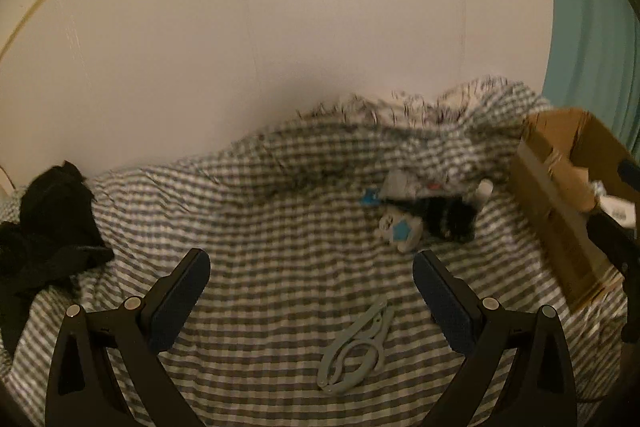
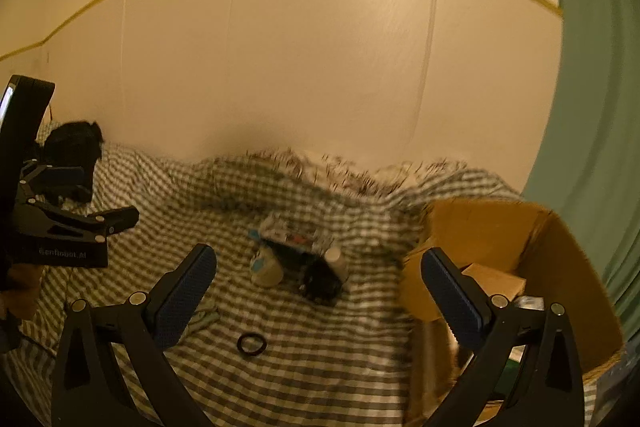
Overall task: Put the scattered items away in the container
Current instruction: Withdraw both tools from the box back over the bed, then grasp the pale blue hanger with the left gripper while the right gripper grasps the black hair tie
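- Left gripper [image 1: 311, 265]: jaws spread wide, nothing between them, hovering over the checked bedcover [image 1: 256, 227].
- Just ahead of it and a little toward its right finger lies a pale grey folding clip [image 1: 354, 345], flat on the cover; its long axis runs lengthwise away from the gripper, tilted slightly right.
- Right gripper [image 2: 318, 261]: also spread and empty. A black ring [image 2: 251, 343] lies flat between and just in front of its fingers; the cardboard box [image 2: 560, 259] sits behind its right finger.
- Farther out, a small heap [image 1: 424, 205] of a white cup, packets and something black (too blurred to name) lies on the cover, beside the box.
- Judgement: each arm has its own nearest item; the left is nearer the clip, the right nearer ring and box.
- Left view shows the clip whole; the right view hides most of it behind its left finger. Only the right view shows the ring and the box's inside, which already holds a few things.
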`<state>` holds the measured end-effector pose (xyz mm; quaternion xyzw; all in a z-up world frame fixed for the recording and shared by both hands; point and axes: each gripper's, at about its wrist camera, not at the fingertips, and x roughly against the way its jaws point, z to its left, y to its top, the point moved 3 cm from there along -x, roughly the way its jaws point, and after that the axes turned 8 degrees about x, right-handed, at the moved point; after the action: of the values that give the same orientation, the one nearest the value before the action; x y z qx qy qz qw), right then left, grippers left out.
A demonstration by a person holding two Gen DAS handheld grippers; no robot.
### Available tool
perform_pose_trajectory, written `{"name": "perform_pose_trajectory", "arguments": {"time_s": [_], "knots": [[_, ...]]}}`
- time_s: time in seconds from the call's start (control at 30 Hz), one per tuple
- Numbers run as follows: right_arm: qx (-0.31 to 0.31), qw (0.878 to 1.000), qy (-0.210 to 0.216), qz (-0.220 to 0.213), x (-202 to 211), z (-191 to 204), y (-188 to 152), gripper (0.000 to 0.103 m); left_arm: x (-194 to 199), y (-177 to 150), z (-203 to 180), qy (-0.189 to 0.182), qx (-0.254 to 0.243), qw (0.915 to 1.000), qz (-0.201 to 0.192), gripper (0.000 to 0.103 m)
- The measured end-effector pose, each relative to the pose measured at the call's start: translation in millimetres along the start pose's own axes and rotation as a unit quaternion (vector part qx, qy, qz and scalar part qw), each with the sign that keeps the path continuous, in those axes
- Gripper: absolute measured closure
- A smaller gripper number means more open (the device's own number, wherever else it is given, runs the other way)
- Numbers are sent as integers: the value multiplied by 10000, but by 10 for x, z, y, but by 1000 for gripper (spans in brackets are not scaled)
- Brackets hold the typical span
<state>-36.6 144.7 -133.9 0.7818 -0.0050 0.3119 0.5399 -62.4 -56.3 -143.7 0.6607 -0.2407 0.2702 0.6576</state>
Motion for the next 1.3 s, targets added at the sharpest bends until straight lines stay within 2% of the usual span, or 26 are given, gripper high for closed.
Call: {"name": "perform_pose_trajectory", "arguments": {"time_s": [0.2,0.4,0.6,0.7,0.87,0.9,0.97,1.03,1.17,1.27,1.3], "knots": [[223,9986,200,435,-417,179,-226,2,-430,-306,-80,-164,-327,9984,428,0],[168,9938,493,982,-783,288,-498,9,-820,-639,-167,-223,-682,9923,1009,0],[-25,9835,806,1622,-1127,331,-782,22,-1081,-935,-207,-489,-724,9837,1570,0],[-11,9765,934,1945,-1264,389,-918,31,-1161,-1038,-244,-479,-879,9801,1715,0],[-32,9646,1288,2302,-1426,494,-1083,51,-1267,-1153,-221,-725,-723,9745,1996,13],[-13,9631,1323,2345,-1443,514,-1098,52,-1264,-1157,-228,-766,-714,9742,1998,15],[6,9572,1462,2498,-1502,567,-1157,52,-1246,-1164,-256,-857,-767,9731,1995,28],[5,9528,1499,2640,-1564,596,-1216,54,-1217,-1171,-295,-990,-820,9711,2012,37],[-132,9535,1336,2698,-1605,511,-1253,88,-1154,-1163,-331,-949,-931,9722,1928,37],[-396,9529,1360,2683,-1586,405,-1260,98,-1096,-1111,-304,-930,-879,9735,1893,37],[-422,9533,1348,2670,-1576,396,-1250,98,-1070,-1091,-299,-922,-879,9740,1872,37]]}}
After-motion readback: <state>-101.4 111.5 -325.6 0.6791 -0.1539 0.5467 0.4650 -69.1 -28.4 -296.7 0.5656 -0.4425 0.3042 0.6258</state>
